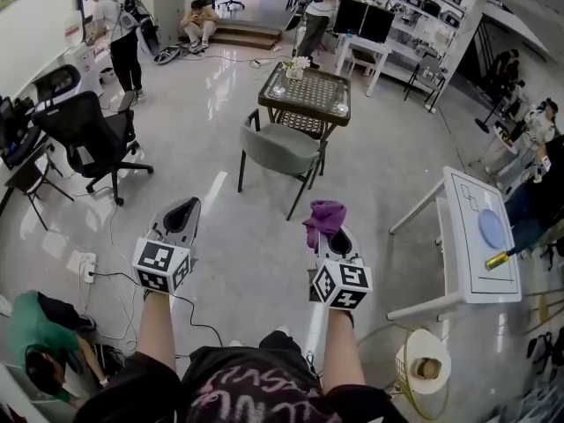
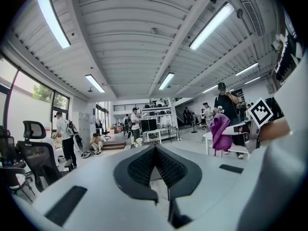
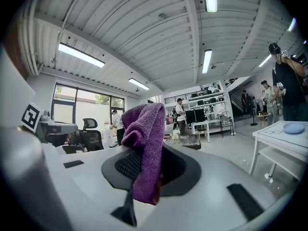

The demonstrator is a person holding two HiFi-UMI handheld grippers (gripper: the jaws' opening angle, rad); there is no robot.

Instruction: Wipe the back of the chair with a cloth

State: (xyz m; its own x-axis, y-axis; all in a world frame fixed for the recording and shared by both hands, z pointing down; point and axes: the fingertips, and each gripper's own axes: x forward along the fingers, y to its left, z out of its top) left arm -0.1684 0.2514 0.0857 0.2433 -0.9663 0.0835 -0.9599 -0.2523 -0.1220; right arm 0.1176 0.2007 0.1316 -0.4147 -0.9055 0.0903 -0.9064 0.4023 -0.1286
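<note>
Head view: person stands on open floor, both arms out forward, a gripper in each hand

- Right gripper (image 3: 144, 163): jaws clamped on a purple cloth (image 3: 146, 141). Cloth is pinched near its middle, so one fold bunches above the jaws and the rest hangs down past them. My reading: held that way so a soft wad leads the tool and meets the surface first, not the hard fingers
- Left gripper (image 2: 155, 149): jaws together, nothing between them. Held level beside the right one, tip forward. Looks like the spare hand, possibly kept free to steady the furniture
- Grey chair (image 1: 278, 146): ahead of the person, well apart from both grippers, pushed up against a dark wicker table (image 1: 313, 91). Its seat side faces the table, so the back appears to be turned toward the person, which would make it the easy face to reach. Exact shape of the backrest is hard to make out at this range
- Cloth touches nothing but the gripper

Stage, as judged: cloth is in hand, wiping not yet begun. Next move calls for closing the gap to the chair, then bringing the bunched fold flat onto the backrest

Risks, as judged: the grip is on a thin pinch of fabric, so a hard drag could pull the cloth loose; the chair's thin legs stand on a glossy floor, so it may slide toward the table under pressure

Other people work at the far end of the room, clear of the path
</note>
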